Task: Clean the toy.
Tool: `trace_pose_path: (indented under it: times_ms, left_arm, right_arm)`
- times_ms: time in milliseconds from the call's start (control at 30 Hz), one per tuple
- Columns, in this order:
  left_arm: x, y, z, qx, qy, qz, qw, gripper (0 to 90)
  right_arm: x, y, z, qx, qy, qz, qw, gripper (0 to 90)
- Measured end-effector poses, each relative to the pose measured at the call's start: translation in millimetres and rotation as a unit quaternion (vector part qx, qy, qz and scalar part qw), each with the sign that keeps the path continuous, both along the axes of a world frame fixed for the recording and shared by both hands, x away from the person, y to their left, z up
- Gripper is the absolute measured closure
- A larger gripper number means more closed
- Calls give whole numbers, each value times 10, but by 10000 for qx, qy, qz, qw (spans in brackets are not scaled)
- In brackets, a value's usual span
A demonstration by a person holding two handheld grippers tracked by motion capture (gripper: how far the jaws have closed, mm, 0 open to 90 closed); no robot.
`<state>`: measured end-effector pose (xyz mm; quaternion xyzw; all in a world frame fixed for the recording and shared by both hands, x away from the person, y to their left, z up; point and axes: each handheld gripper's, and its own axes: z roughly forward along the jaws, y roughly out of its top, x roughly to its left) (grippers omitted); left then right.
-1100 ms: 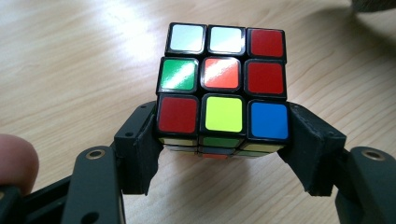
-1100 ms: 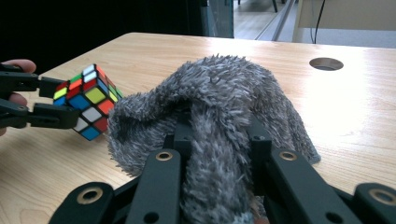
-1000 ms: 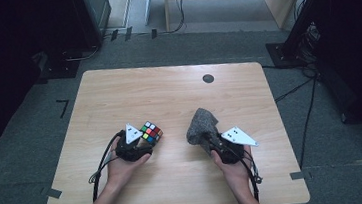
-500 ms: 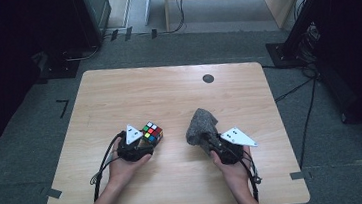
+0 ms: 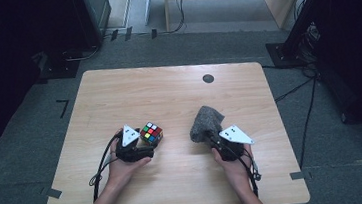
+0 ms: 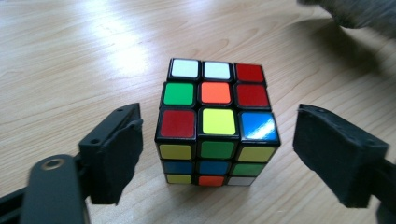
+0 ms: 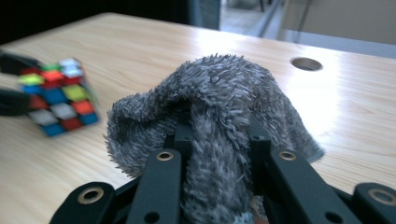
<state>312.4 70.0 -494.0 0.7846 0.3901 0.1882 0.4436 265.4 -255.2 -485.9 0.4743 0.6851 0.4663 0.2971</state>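
Left gripper view: left gripper [image 6: 217,154] has just opened, jaws flanking the rigid, slick cube [image 6: 215,122]; right gripper [image 7: 215,140] pinches soft cloth [image 7: 210,100].

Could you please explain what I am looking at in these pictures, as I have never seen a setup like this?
A person sits at a light wooden table and holds a hand-held tool with two black jaws in each hand; there is no robot arm. The high view looks down from above the table. The other two pictures come from small cameras riding on each tool, looking along its jaws. The left gripper has just been opening: its jaws stand apart on either side of the multicoloured puzzle cube, which rests on the table, with gaps on both sides. The right gripper is clamped on a fluffy grey cloth, which bunches up over its jaws. A small dark round hole sits near the table's far edge.
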Motion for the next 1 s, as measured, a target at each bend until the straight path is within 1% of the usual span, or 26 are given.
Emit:
trace_pose_path:
  times_ms: [67, 133, 167, 200, 267, 333, 400, 467, 533, 600, 633, 667, 700, 733, 767, 800, 900, 967, 1000]
  left_arm:
    - [-11, 29, 37, -90, 4, -59, 9999, 139]
    - [-15, 63, 72, -227, 18, -65, 9997, 137]
    - [-12, 86, 90, -298, 28, -48, 9995, 136]
    - [-8, 110, 104, -381, 40, -45, 9993, 136]
    - [-2, 146, 120, -484, 60, -31, 9988, 136]
    - [3, 168, 122, -478, 74, 1, 9988, 136]
    - [8, 177, 121, -466, 100, 28, 9989, 137]
    - [12, 186, 125, -454, 90, 64, 9989, 137]
    - [15, 195, 134, -528, 107, 83, 9985, 137]
    - [13, 202, 144, -564, 78, 71, 9984, 137]
    - [4, 203, 151, -581, 64, 69, 9983, 136]
    - [-2, 204, 157, -587, 44, 52, 9983, 136]
    - [-10, 204, 162, -614, 40, 34, 9981, 135]
    - [-17, 205, 171, -622, 31, -5, 9981, 133]
    - [-25, 202, 179, -626, 23, -18, 9980, 132]
    - [-31, 201, 190, -641, 24, -24, 9979, 131]
    - [-39, 226, 253, -727, 52, -53, 9973, 129]
    - [-50, 264, 329, -925, 89, -60, 9957, 127]
    - [-61, 282, 374, -998, 76, -59, 9950, 124]
  right_arm:
    - [46, -13, -62, -198, 87, -58, 9998, 745]
    - [74, -8, -119, -393, 140, -18, 9991, 744]
    - [86, -2, -147, -470, 207, 8, 9987, 743]
    - [96, 2, -175, -510, 269, 13, 9983, 742]
    - [114, -1, -222, -498, 384, 49, 9980, 725]
    - [128, -12, -249, -493, 455, 25, 9977, 703]
    - [143, -28, -265, -485, 512, -13, 9975, 652]
    - [165, -41, -287, -420, 664, 9, 9969, 561]
    - [177, -41, -305, -346, 789, 20, 9963, 386]
    - [172, -31, -294, -292, 800, -4, 9964, 225]
    - [166, -29, -273, -216, 780, -21, 9967, 163]
    - [160, -31, -245, -102, 784, -35, 9969, 132]
    - [155, -39, -214, 0, 766, -44, 9970, 126]
    - [146, -51, -180, 98, 728, -37, 9973, 88]
    - [135, -61, -149, 155, 710, 4, 9974, 32]
    - [127, -73, -115, 191, 711, 23, 9973, 9]
    - [81, -124, -9, 364, 669, 62, 9971, 0]
    - [56, -151, 72, 413, 655, 77, 9970, 0]
    - [43, -166, 114, 398, 641, 104, 9971, 0]
